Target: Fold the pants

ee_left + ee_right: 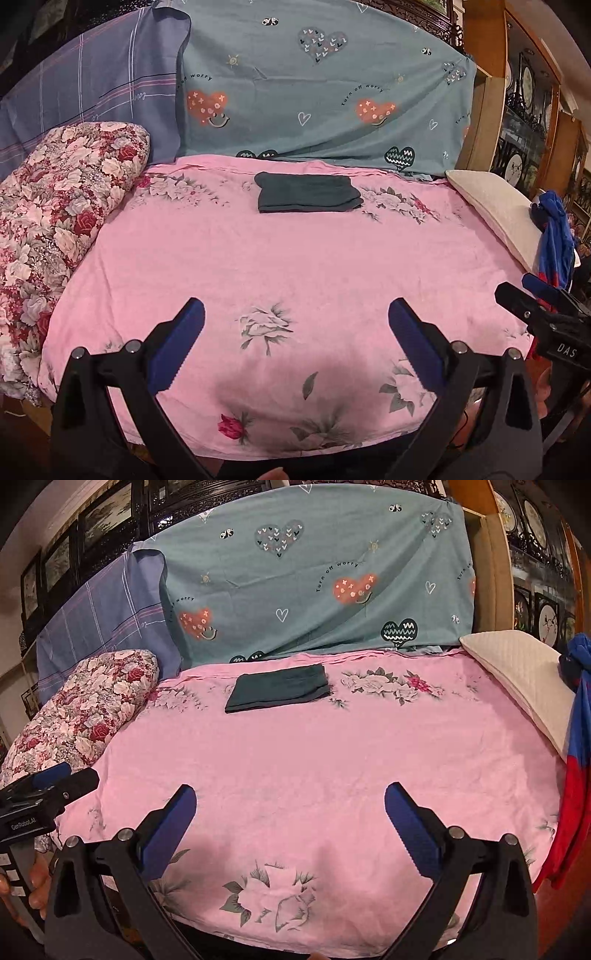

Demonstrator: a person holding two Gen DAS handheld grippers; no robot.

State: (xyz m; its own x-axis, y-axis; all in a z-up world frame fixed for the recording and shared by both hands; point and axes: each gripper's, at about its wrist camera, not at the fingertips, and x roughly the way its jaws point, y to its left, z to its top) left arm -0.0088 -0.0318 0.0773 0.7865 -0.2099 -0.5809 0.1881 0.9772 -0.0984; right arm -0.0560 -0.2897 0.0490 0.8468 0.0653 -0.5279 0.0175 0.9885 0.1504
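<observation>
Dark teal pants [308, 193] lie folded into a compact rectangle at the far middle of the pink floral sheet [280, 266]; they also show in the right wrist view [279, 693]. My left gripper [295, 314] is open and empty, held above the near edge of the bed, far from the pants. My right gripper [290, 799] is open and empty too, beside it at the near edge. The right gripper shows at the right edge of the left wrist view [546, 306]. The left gripper shows at the left edge of the right wrist view [48, 790].
A rolled floral quilt [62, 218] lies along the bed's left side. A cream pillow [498, 210] and a blue and red garment [556, 240] lie on the right. Teal heart-print [317, 85] and purple plaid [99, 85] cloths cover the backrest. Wooden display cabinets [528, 110] stand at right.
</observation>
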